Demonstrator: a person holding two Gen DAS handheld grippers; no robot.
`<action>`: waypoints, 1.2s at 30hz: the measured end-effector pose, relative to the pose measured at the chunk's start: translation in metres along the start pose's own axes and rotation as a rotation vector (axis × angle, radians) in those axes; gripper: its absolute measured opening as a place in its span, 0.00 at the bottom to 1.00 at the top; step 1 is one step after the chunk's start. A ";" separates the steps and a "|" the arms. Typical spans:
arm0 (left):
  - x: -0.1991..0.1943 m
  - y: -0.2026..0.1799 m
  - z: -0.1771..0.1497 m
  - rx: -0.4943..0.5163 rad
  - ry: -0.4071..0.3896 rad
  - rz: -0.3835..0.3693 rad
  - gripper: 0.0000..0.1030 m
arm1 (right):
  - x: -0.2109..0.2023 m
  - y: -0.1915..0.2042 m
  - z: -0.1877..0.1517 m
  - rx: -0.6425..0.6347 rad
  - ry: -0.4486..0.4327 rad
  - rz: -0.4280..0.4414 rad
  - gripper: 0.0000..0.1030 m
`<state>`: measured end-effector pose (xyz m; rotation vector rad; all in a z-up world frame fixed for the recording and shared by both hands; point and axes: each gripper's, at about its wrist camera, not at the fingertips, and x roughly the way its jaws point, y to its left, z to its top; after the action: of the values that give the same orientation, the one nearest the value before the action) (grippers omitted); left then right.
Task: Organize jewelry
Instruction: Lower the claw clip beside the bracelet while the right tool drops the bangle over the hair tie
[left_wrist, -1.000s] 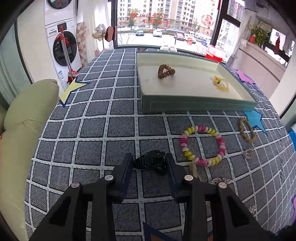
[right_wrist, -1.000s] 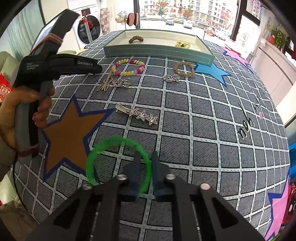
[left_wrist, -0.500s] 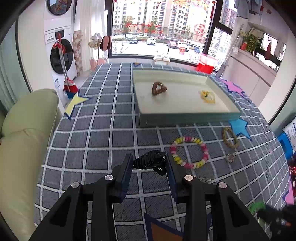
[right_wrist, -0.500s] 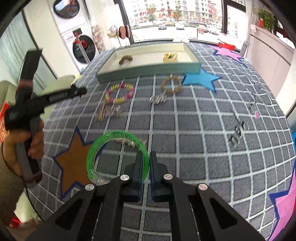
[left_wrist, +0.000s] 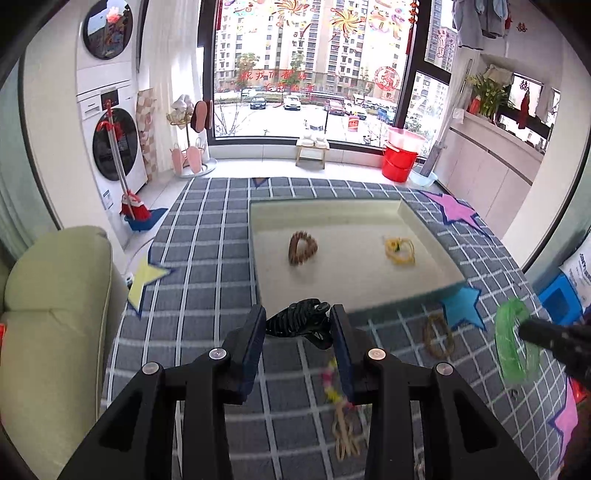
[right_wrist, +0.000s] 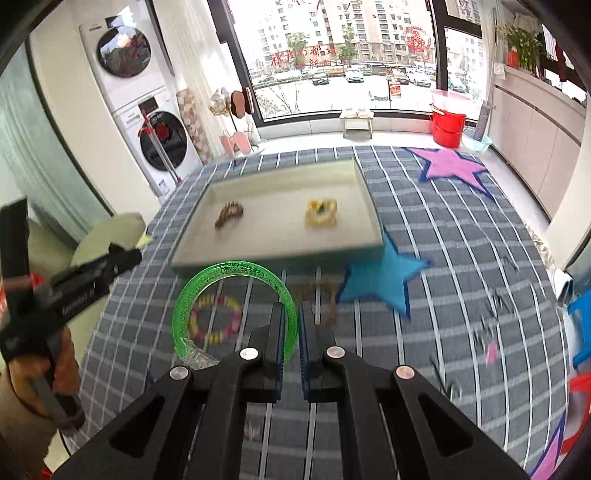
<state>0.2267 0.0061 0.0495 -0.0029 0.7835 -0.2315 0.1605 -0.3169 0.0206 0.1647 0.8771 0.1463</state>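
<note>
Up front in the left wrist view, the left gripper (left_wrist: 298, 328) is clamped on one black plastic claw hair clip (left_wrist: 297, 322), held over the near edge of the shallow cream rectangular tray (left_wrist: 258, 280). Two pieces lie in the tray: a brown beaded bracelet (left_wrist: 302, 247) and a yellow bracelet (left_wrist: 399, 251). A woven tan ring (left_wrist: 438, 336) lies on the grey checked cloth (left_wrist: 207, 258).

From the right wrist view, the right gripper (right_wrist: 298, 328) pinches one translucent green plastic bangle (right_wrist: 232, 306) by its rim, short of the tray. Only here, blurred, one pink-and-yellow beaded bracelet (right_wrist: 216, 319) shows whole.
</note>
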 end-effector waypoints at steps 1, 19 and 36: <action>0.002 -0.001 0.005 0.007 -0.005 0.005 0.49 | 0.005 -0.001 0.011 -0.002 -0.001 -0.003 0.07; 0.126 -0.035 0.076 0.073 0.099 0.044 0.49 | 0.140 -0.041 0.108 0.080 0.088 -0.087 0.07; 0.185 -0.062 0.055 0.213 0.177 0.140 0.49 | 0.194 -0.053 0.101 0.084 0.158 -0.158 0.08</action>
<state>0.3786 -0.0976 -0.0355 0.2764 0.9280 -0.1827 0.3644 -0.3395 -0.0728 0.1629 1.0509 -0.0256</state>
